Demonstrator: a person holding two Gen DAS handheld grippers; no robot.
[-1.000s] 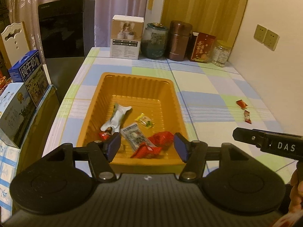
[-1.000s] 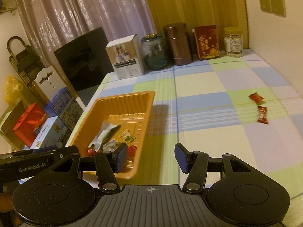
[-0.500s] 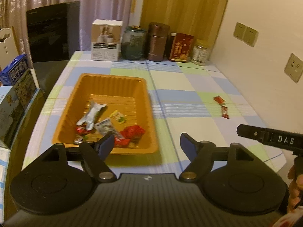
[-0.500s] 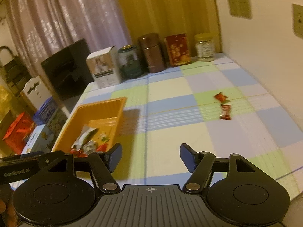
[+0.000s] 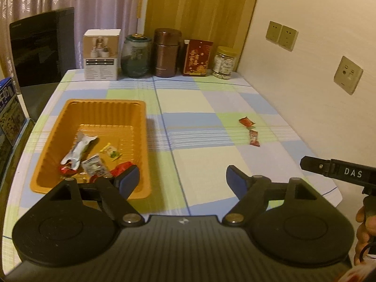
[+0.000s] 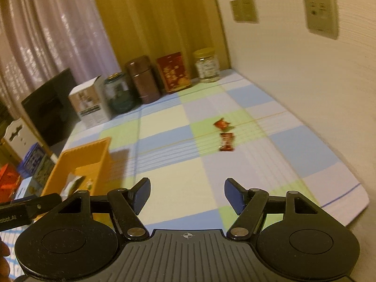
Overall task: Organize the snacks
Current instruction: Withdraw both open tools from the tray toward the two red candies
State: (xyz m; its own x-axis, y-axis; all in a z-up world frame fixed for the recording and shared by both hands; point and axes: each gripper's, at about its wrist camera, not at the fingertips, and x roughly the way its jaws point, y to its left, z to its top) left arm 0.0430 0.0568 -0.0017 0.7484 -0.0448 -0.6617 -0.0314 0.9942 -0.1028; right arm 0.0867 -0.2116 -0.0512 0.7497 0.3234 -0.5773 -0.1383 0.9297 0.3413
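Two red snacks [image 6: 224, 134] lie on the bare bench [image 5: 199, 164] well right of the orange tray [image 5: 98, 108], while left gripper [image 5: 182, 179] and right gripper [image 6: 187, 192], jaws just widened, hover empty.

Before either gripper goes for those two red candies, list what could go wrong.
1. The two red candies lie close together; the right gripper, jaws open and empty, might nudge one while closing on the other.
2. They sit toward the wall, so a push could slide one farther off.
3. The left gripper, also open, hangs near the orange tray and could bump its rim.
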